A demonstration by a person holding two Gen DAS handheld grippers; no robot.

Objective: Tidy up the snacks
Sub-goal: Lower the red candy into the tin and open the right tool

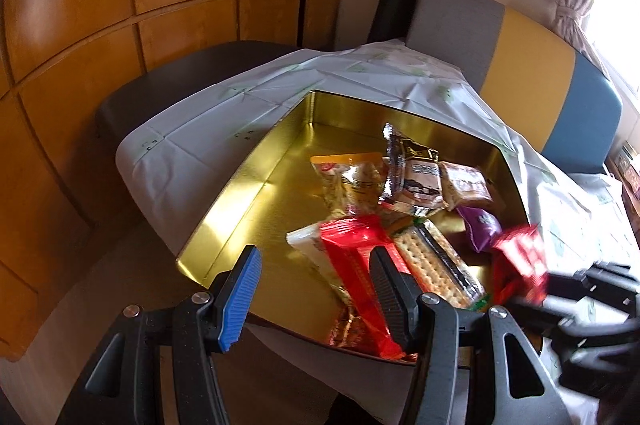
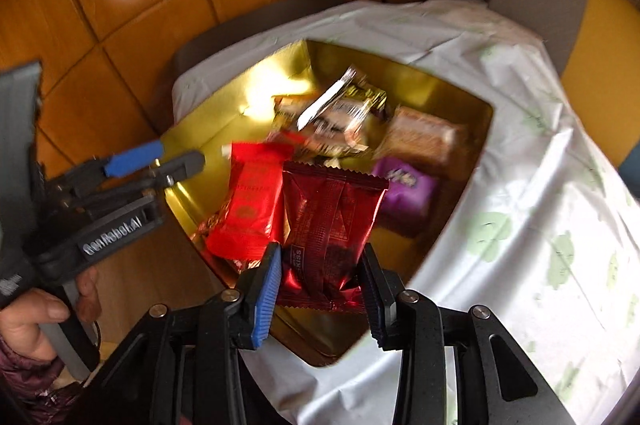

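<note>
On the cloth-covered tabletop (image 2: pixel 500 185), a gold tin (image 1: pixel 248 209) is holding mixed snack packets. Hovering over its near edge, the left claw (image 1: pixel 316 289) is standing apart and empty. Above the tin, the right claw (image 2: pixel 320 289) is clamping a dark red packet (image 2: pixel 328 221).

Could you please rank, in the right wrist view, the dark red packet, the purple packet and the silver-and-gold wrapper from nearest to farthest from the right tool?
1. dark red packet: between the right tool's fingers.
2. purple packet: just beyond, to the right, in the gold tin.
3. silver-and-gold wrapper: farthest, toward the tin's far side.
</note>
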